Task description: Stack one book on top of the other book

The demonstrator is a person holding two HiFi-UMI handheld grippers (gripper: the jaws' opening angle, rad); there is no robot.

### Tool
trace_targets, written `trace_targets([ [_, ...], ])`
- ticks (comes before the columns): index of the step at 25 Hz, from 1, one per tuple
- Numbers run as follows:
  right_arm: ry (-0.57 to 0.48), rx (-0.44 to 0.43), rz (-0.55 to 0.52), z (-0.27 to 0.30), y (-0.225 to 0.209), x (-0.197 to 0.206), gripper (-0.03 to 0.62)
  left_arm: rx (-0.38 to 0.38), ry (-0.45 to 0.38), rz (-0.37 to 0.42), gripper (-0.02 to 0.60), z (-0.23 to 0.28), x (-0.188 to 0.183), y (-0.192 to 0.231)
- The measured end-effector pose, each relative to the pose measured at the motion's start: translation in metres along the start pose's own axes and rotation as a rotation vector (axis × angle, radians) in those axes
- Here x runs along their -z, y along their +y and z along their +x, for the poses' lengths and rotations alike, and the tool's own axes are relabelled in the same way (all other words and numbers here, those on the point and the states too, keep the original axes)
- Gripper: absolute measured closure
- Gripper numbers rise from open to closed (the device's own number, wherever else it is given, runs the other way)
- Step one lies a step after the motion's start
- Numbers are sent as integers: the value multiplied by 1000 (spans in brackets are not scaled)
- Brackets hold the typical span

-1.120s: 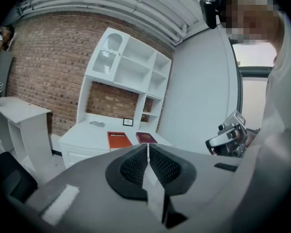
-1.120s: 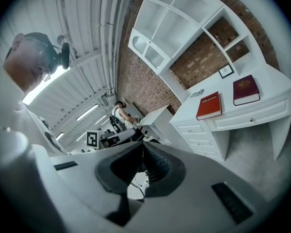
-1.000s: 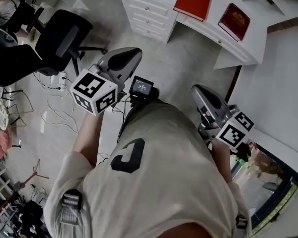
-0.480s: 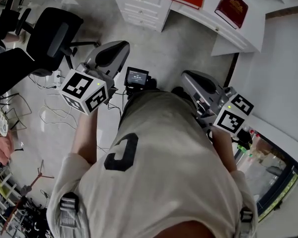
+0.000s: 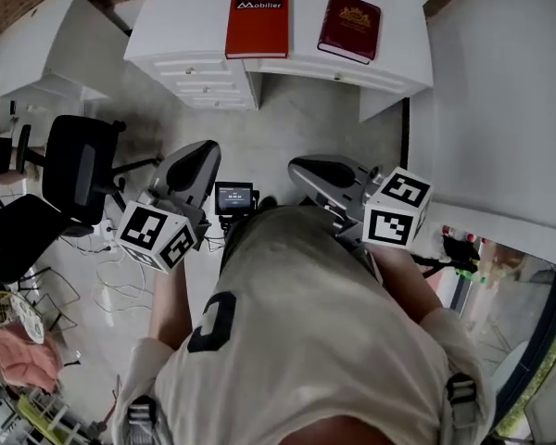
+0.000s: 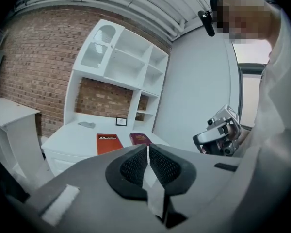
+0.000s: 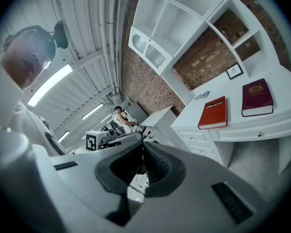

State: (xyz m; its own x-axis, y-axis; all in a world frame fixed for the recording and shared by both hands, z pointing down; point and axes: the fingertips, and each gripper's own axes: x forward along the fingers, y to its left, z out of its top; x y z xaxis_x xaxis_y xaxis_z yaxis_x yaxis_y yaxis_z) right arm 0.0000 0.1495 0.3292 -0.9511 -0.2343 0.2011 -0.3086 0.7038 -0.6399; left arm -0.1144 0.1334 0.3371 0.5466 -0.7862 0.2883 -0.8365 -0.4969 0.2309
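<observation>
The red book (image 5: 258, 23) and the maroon book (image 5: 350, 27) lie flat, side by side with a gap between them, on the white bench (image 5: 181, 21), the red one on the left in the head view. Neither is stacked. The left gripper (image 6: 148, 152) and the right gripper (image 7: 141, 147) are held well short of the bench, above the floor, each with its fingers pressed together on nothing. A black chair (image 5: 79, 165) stands to the left.
</observation>
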Motion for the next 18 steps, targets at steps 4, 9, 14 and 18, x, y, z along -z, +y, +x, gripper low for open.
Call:
trace_targets([
  [4,-53,9,24,-22,-25,-19,589,39,12,49,568,39,-16,-18],
  [9,-99,15,85,-50,-60,-33,589,55,43,70,568,82,-24,-34],
  [14,-131,-4,120,-75,-81,-46,589,53,85,90,568,112,-27,-53],
  [18,-157,-7,157,-99,-107,-55,589,46,120,100,568,138,-27,-68],
])
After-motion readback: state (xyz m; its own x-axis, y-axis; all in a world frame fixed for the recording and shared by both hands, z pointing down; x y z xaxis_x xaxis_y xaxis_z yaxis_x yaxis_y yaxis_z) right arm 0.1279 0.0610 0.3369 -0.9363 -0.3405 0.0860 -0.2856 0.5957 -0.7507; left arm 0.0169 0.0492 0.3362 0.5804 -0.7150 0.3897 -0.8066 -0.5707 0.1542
